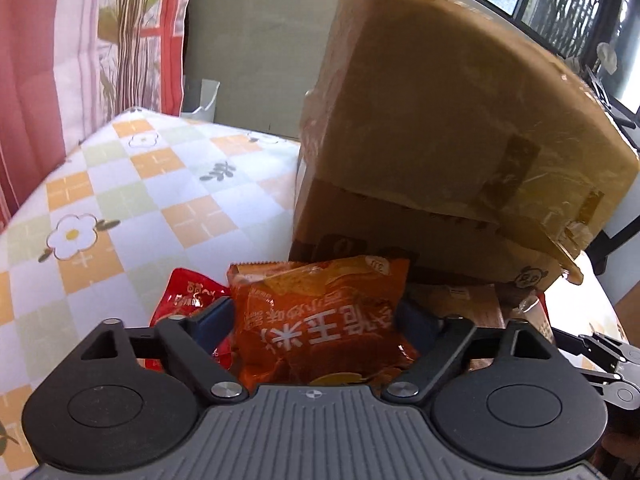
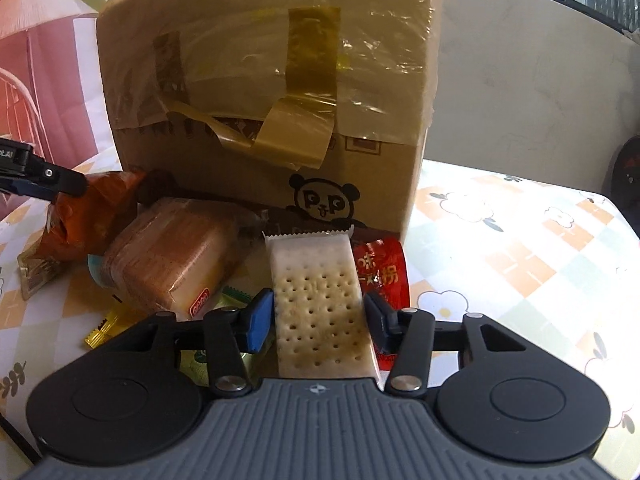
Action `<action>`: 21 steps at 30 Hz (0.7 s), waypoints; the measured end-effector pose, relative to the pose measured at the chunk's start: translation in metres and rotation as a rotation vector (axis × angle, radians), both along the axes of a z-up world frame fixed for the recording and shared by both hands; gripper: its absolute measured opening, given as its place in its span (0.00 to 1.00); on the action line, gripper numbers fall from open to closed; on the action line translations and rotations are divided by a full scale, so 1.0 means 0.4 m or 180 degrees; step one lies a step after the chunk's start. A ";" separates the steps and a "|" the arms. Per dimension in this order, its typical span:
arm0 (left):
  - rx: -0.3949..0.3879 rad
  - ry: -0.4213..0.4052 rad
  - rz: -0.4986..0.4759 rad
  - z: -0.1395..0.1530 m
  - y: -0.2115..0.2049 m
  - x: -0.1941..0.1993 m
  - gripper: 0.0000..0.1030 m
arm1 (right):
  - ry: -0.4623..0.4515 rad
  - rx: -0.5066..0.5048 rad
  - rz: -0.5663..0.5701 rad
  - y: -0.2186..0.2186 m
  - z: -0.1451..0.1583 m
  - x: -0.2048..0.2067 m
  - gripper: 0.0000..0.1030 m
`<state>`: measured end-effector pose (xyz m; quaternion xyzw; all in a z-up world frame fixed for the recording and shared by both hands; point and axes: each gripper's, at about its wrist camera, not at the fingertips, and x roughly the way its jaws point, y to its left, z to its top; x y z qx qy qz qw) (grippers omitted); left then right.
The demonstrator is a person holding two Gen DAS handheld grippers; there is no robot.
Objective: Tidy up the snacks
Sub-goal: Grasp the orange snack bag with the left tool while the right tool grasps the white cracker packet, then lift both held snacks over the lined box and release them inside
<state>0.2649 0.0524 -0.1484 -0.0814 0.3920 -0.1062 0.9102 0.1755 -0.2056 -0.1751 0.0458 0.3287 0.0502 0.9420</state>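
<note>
The left wrist view shows the left gripper (image 1: 316, 320) spread wide around one orange snack bag (image 1: 320, 316), its blue pads beside the bag, not visibly pressing; a red packet (image 1: 184, 292) lies left. Only the right wrist view shows the right gripper (image 2: 318, 318) narrowed around one clear-wrapped cracker pack (image 2: 320, 308); contact is unclear. One taped cardboard box (image 2: 264, 100) stands just behind the snacks, and bare checked tablecloth (image 2: 520, 248) stays open at right.
</note>
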 end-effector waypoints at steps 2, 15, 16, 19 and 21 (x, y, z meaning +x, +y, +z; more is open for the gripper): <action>0.0033 0.0049 -0.0022 -0.012 0.001 0.001 0.90 | -0.0016 0.0037 -0.0010 -0.005 -0.004 -0.008 0.50; 0.0076 0.0011 -0.0083 -0.020 -0.019 -0.016 0.70 | -0.0052 -0.0012 -0.0026 0.012 -0.014 -0.008 0.49; 0.0136 -0.0011 -0.0081 -0.016 -0.024 -0.026 0.68 | -0.0054 -0.0009 -0.0022 0.012 -0.015 -0.008 0.49; 0.0161 -0.0065 -0.0070 -0.009 -0.027 -0.055 0.67 | -0.0046 0.0031 0.0016 0.009 -0.016 -0.009 0.49; 0.0160 -0.0137 -0.0065 0.001 -0.028 -0.077 0.67 | -0.0042 0.0047 0.0018 0.004 -0.014 -0.011 0.48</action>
